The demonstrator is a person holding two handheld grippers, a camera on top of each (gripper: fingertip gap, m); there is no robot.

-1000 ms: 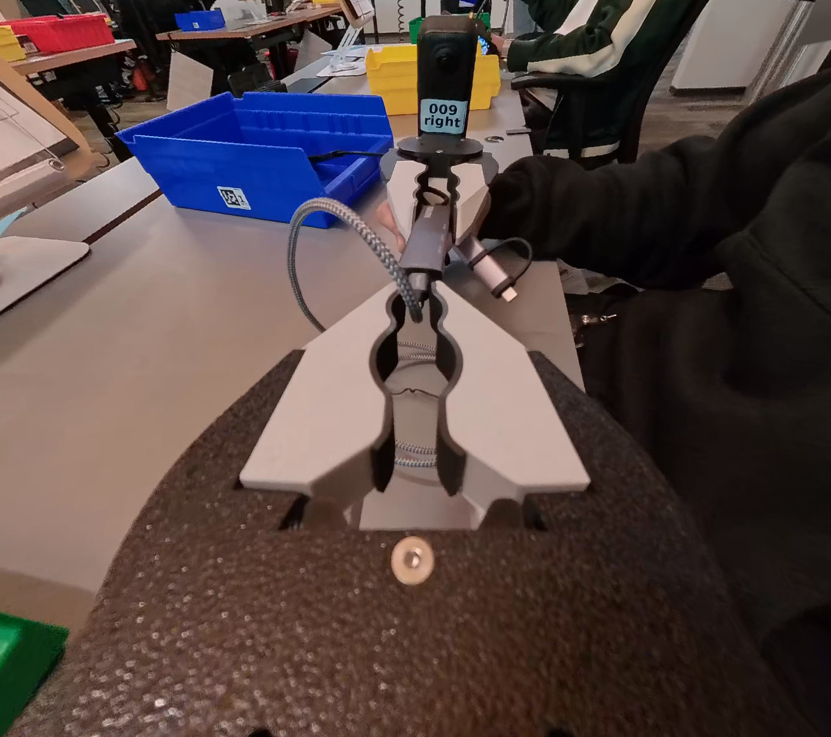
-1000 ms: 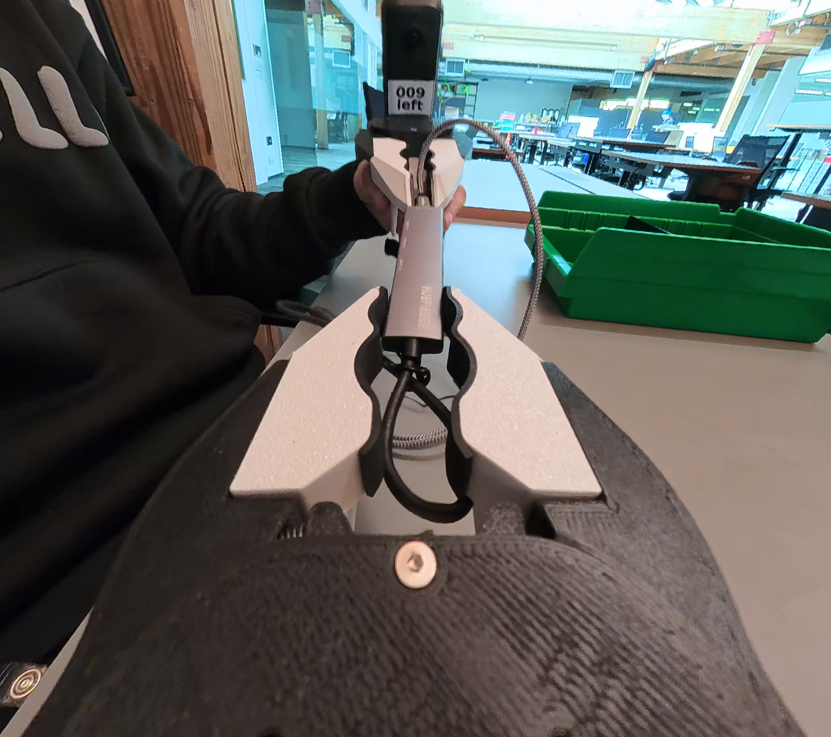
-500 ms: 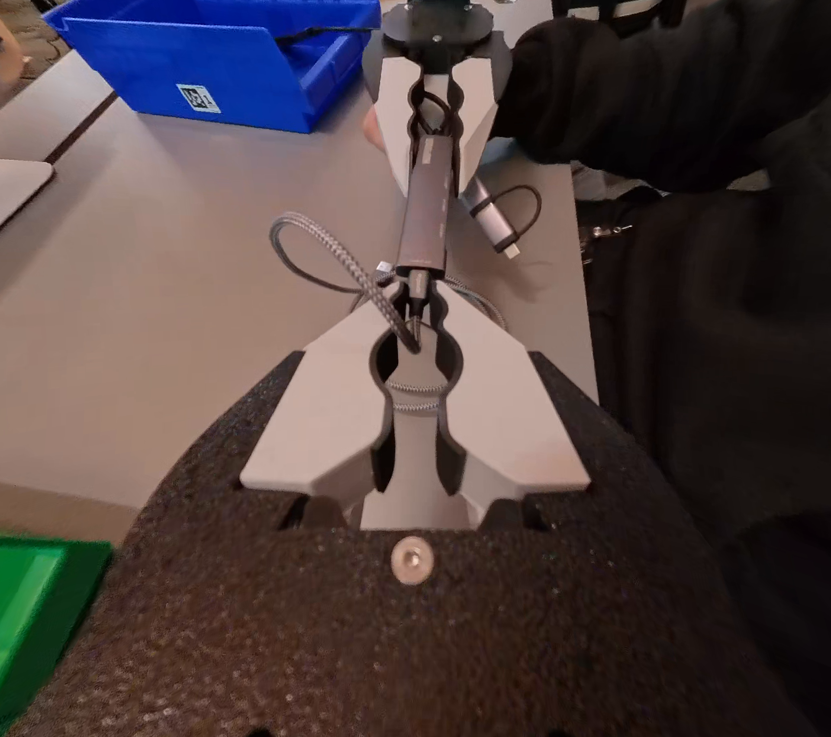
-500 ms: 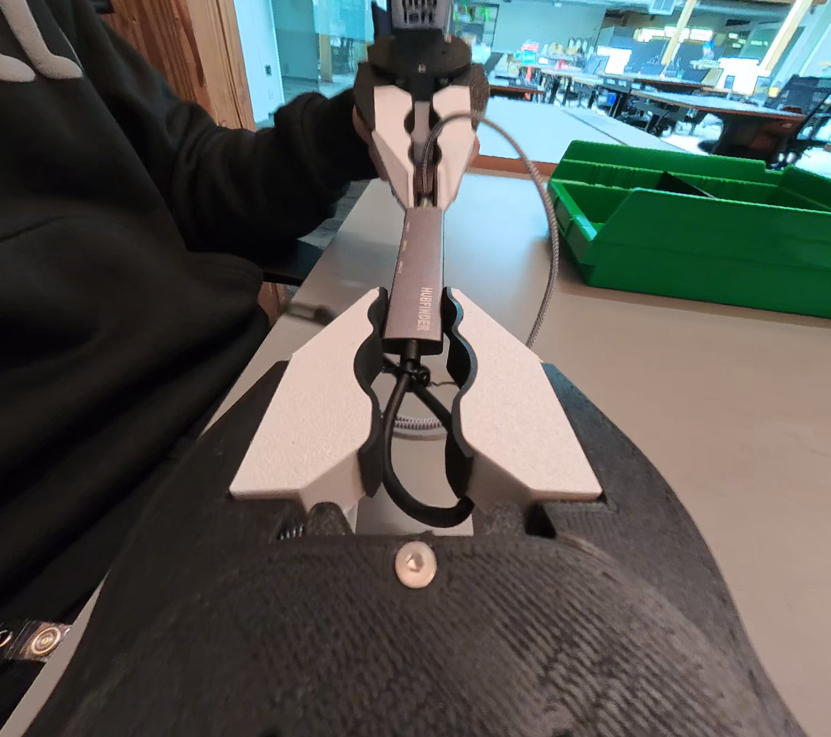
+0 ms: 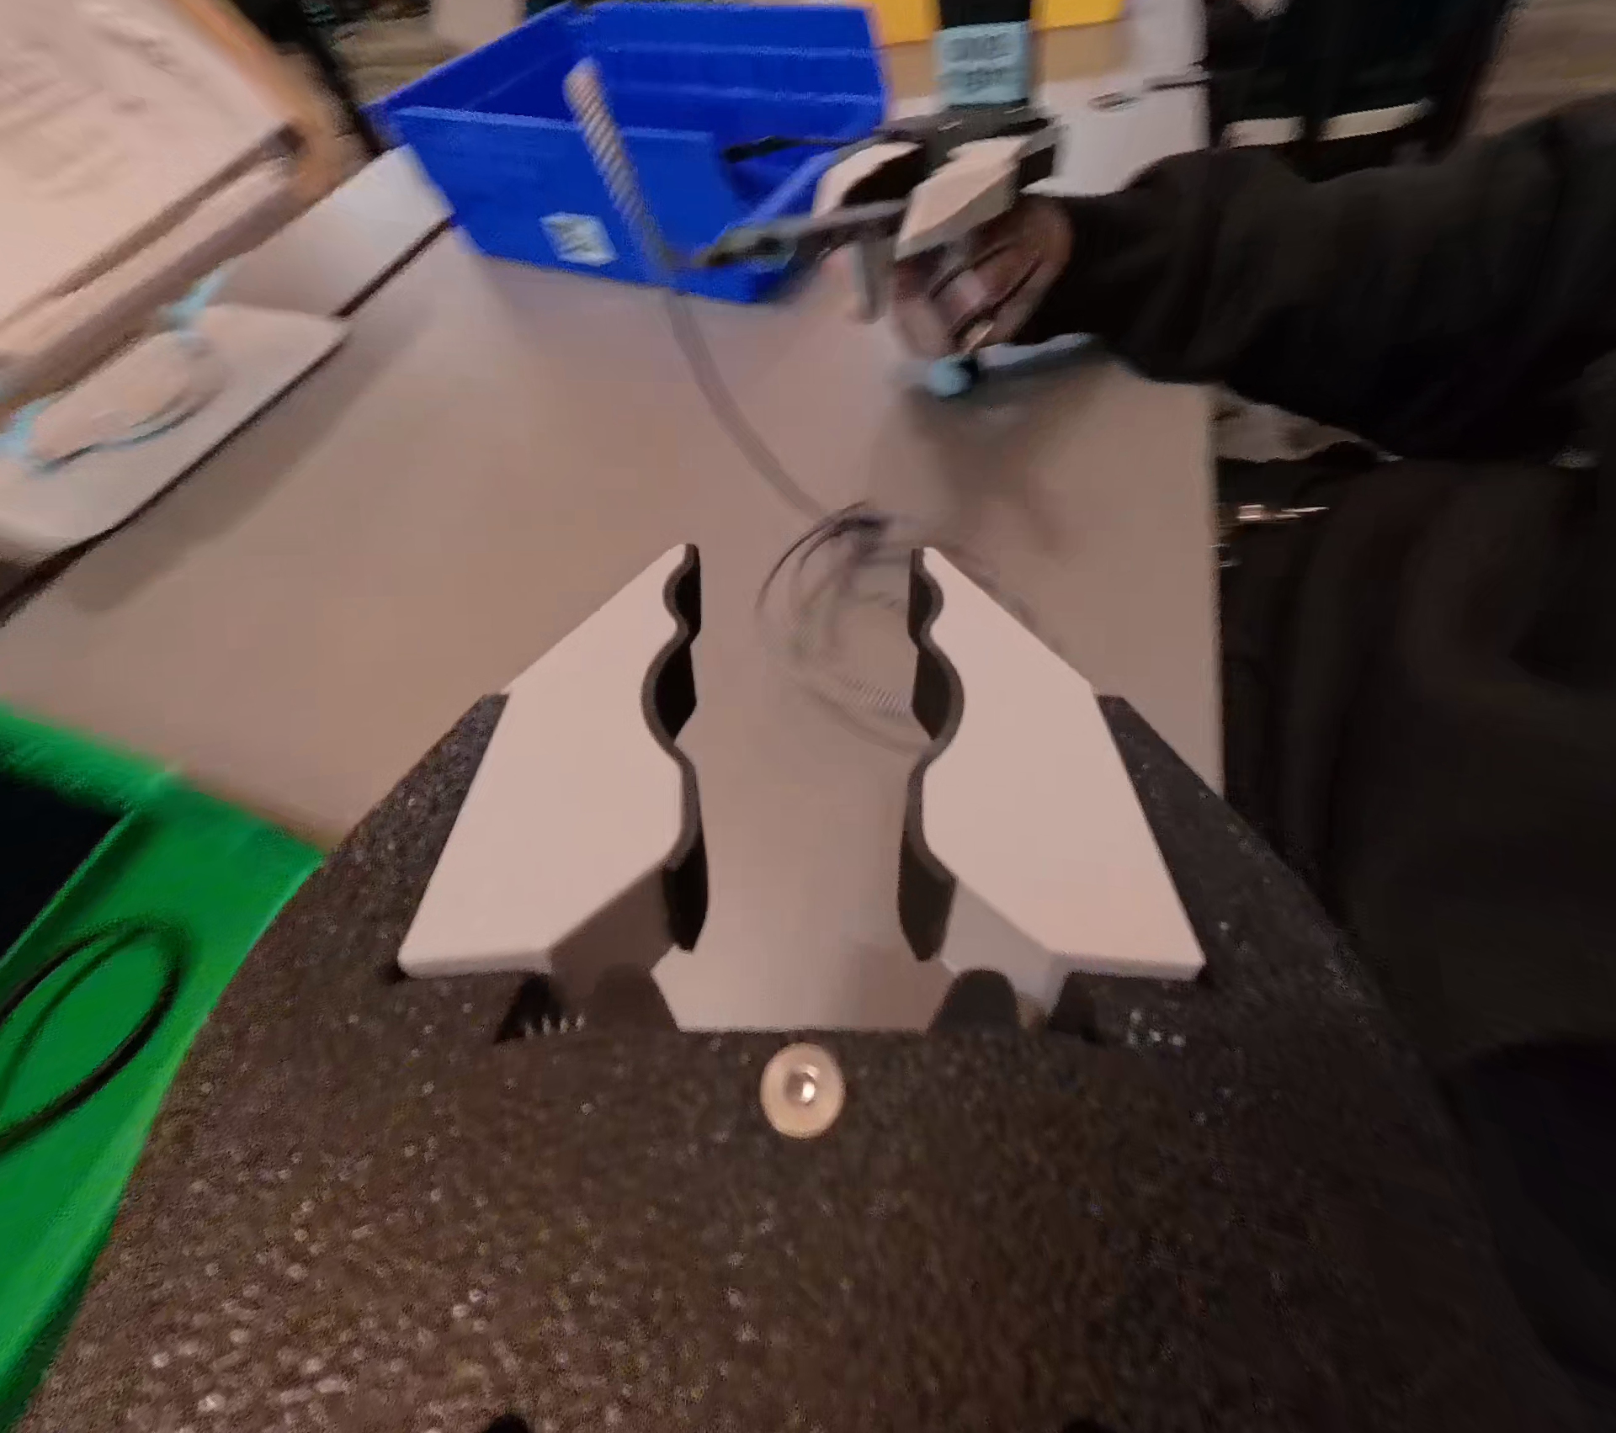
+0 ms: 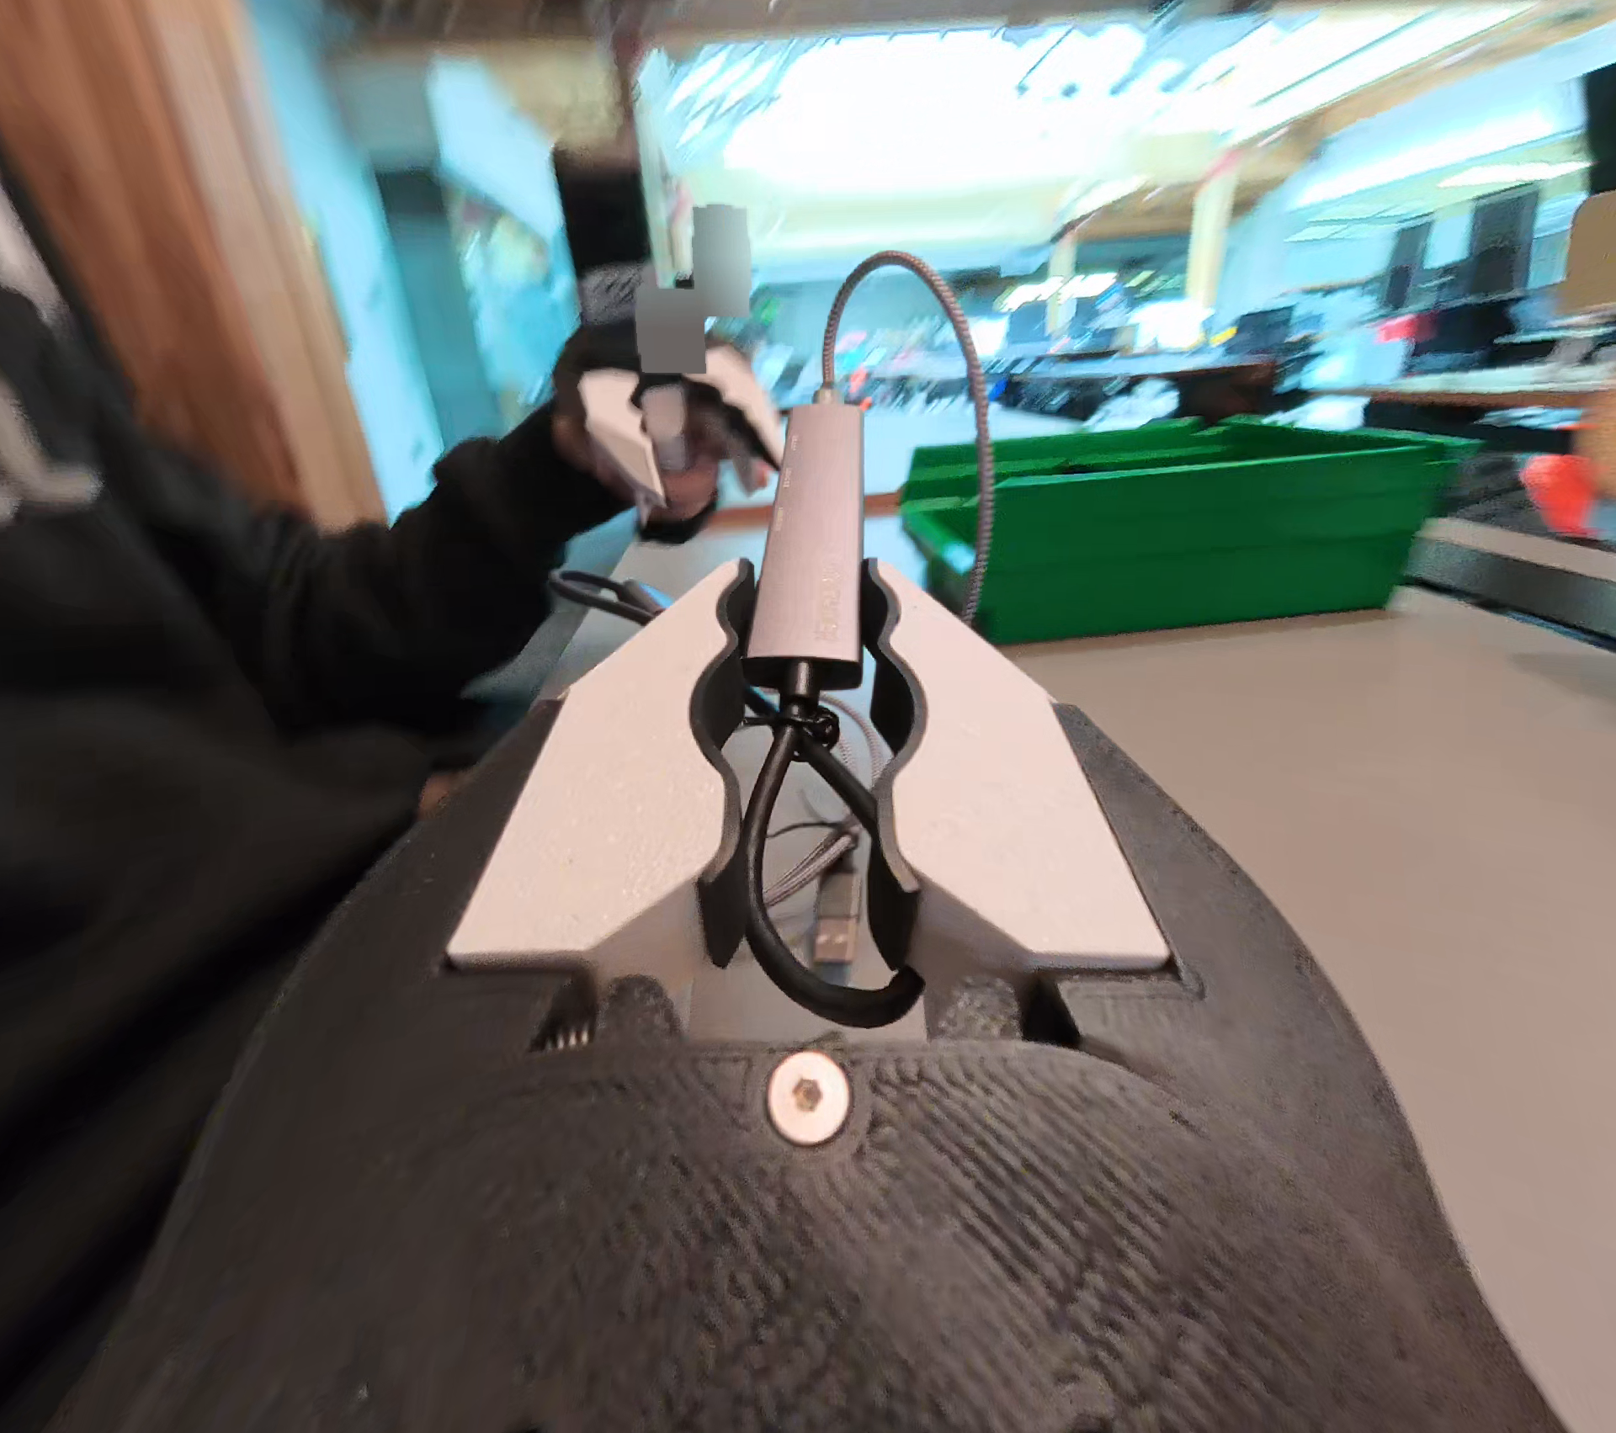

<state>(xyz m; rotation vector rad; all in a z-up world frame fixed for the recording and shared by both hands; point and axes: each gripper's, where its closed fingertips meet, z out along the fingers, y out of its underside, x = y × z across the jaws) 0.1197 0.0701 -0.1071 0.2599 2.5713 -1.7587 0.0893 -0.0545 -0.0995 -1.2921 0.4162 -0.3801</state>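
While the right gripper (image 6: 809, 587) clamps the grey hub (image 6: 811, 552) near its rear end, the left gripper (image 5: 804, 578) has let go: its jaws stand wide apart and empty, where half a second ago they pinched the braided cable (image 6: 971, 429). That cable now arcs free from the hub's far end, drooping to the table (image 5: 437, 517). A blue bin (image 5: 630, 150) sits at 11 o'clock in the left view, a green bin (image 6: 1180, 517) at 2 o'clock in the right. The hub bears lettering and the right gripper's camera carries a pale label; both are blurred.
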